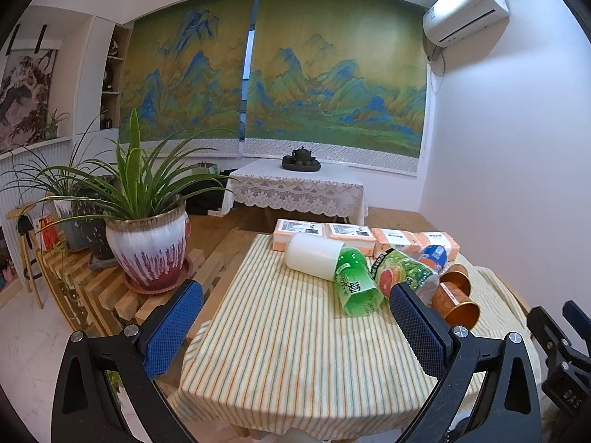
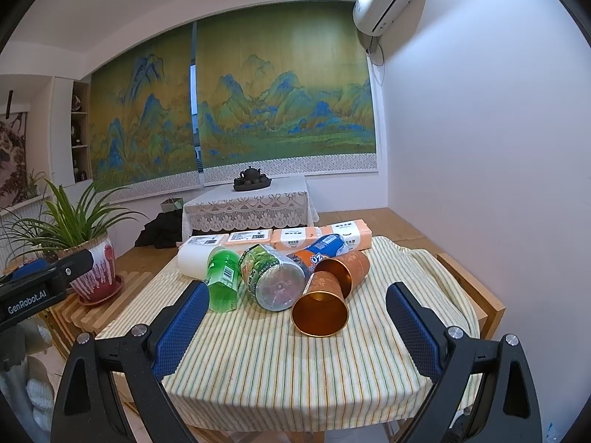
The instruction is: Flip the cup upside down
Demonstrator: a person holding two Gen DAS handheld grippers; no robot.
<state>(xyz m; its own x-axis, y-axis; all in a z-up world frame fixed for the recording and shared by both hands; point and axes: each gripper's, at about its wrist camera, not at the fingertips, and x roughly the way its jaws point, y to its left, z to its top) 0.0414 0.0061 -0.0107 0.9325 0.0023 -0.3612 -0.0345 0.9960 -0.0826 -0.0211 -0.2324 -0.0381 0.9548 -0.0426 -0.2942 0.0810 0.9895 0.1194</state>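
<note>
Two copper cups lie on their sides on the striped tablecloth. The near cup point(image 2: 320, 308) has its open mouth toward me; the second cup point(image 2: 345, 266) lies behind it. They also show in the left wrist view, the near cup point(image 1: 458, 304) and the second cup point(image 1: 456, 277). A white cup point(image 1: 312, 254) lies on its side at the back left, also seen in the right wrist view point(image 2: 195, 256). My right gripper point(image 2: 297, 326) is open and empty, just in front of the near copper cup. My left gripper point(image 1: 295, 326) is open and empty over the cloth's left part.
A green bottle point(image 2: 221, 280), a clear bottle with a green label point(image 2: 271, 277) and an orange-and-blue bottle point(image 2: 321, 249) lie between the cups. Orange tissue packs point(image 2: 295, 238) line the table's far edge. A potted plant point(image 1: 147, 243) stands on a slatted bench at left.
</note>
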